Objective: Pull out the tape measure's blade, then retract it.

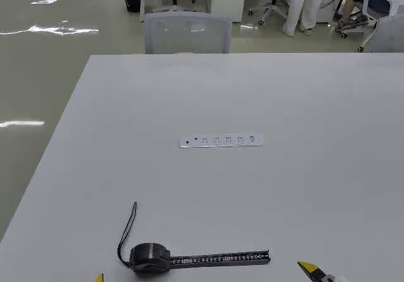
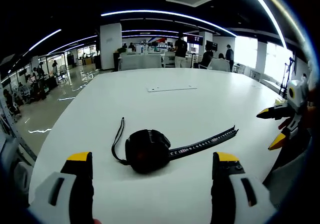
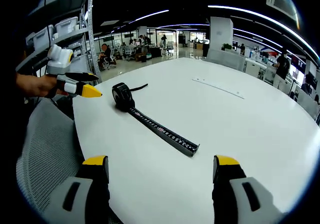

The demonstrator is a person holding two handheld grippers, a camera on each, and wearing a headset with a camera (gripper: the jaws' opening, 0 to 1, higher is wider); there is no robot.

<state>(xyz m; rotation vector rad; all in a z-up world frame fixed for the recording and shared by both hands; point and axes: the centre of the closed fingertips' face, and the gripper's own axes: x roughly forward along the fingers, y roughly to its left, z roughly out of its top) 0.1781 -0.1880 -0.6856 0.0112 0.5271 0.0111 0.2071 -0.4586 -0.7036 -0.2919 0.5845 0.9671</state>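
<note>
Jaws of left gripper and right gripper spread wide, gripping nothing, flanking tape measure lying near counter front edge, blade extended. Likely risk: blade whipping back, unsteadied case skidding off. Count: one tape measure, two grippers.

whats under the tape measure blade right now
The blade lies pulled out flat on the white table, with nothing else showing beneath it. Its underside and the strip of table it covers are hidden.
</note>
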